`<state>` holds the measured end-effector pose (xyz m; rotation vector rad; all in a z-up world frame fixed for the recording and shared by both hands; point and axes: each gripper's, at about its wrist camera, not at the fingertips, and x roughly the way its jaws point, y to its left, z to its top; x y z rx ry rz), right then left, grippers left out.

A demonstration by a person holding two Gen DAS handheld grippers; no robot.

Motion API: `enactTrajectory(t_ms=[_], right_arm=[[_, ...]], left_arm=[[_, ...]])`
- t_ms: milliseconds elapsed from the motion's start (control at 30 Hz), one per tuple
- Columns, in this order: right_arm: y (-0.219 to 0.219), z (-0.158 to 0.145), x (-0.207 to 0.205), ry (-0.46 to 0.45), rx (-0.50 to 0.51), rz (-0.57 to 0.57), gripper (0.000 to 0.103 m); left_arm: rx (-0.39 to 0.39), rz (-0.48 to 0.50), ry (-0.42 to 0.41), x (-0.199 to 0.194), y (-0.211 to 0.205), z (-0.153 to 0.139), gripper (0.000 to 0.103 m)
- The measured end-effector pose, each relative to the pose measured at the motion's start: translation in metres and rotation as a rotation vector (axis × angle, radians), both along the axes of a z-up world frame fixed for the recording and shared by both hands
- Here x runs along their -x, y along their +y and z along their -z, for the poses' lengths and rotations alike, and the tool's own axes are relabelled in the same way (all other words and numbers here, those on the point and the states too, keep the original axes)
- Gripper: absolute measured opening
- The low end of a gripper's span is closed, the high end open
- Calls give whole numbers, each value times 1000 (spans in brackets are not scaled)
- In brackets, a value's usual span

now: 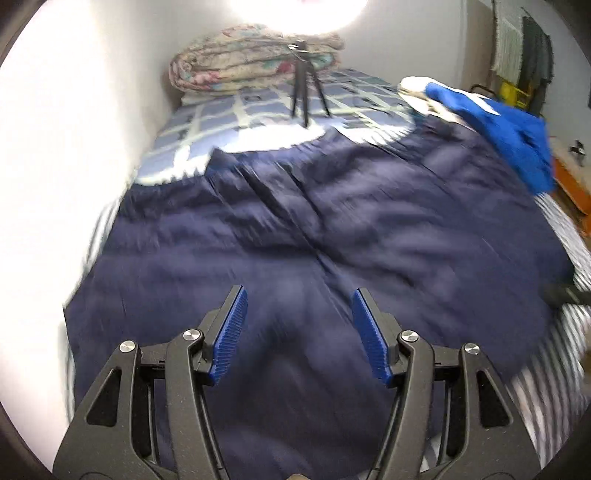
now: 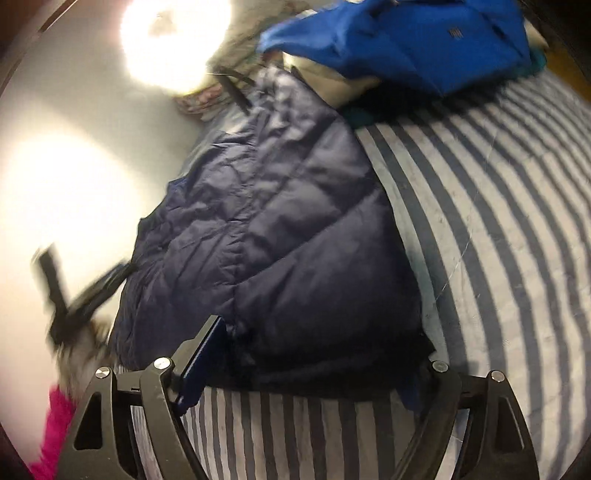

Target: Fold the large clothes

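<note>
From my left camera, the left gripper (image 1: 297,332) hangs over the navy jacket (image 1: 314,229) spread across the bed (image 1: 569,229), jaws apart and empty. Beyond stand a small tripod (image 1: 306,88), a folded quilt (image 1: 243,55) and a blue garment (image 1: 509,133). From my right camera, the right gripper (image 2: 314,354) straddles the jacket's near edge, jaws wide, not pinching. The blue garment lies behind it.

Blown-out lamp glare (image 1: 295,14), motion blur, fisheye-bent edges, perhaps dim corners
</note>
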<state>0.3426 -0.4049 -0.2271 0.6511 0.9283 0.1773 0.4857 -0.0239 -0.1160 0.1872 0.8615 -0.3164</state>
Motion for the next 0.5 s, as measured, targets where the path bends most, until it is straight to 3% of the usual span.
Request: enactTrajectory(t_ms=[67, 133, 200, 267, 333, 500], right_arm=[[2, -4, -4, 4, 29, 15, 61], [7, -11, -5, 7, 76, 11, 31], [16, -25, -3, -7, 142, 9, 22], [25, -45, 1, -40, 222, -1, 18], [38, -66, 5, -85, 300, -15, 15], [67, -110, 7, -176, 411, -51, 13]], left_arm=[[21, 12, 35, 14, -6, 9, 62], [-5, 4, 55, 20, -13, 23, 62], [-33, -4, 110, 14, -19, 46, 62], [-37, -32, 130, 14, -19, 53, 63], [-15, -67, 149, 19, -15, 39, 53], [107, -71, 59, 74, 4, -48, 53]])
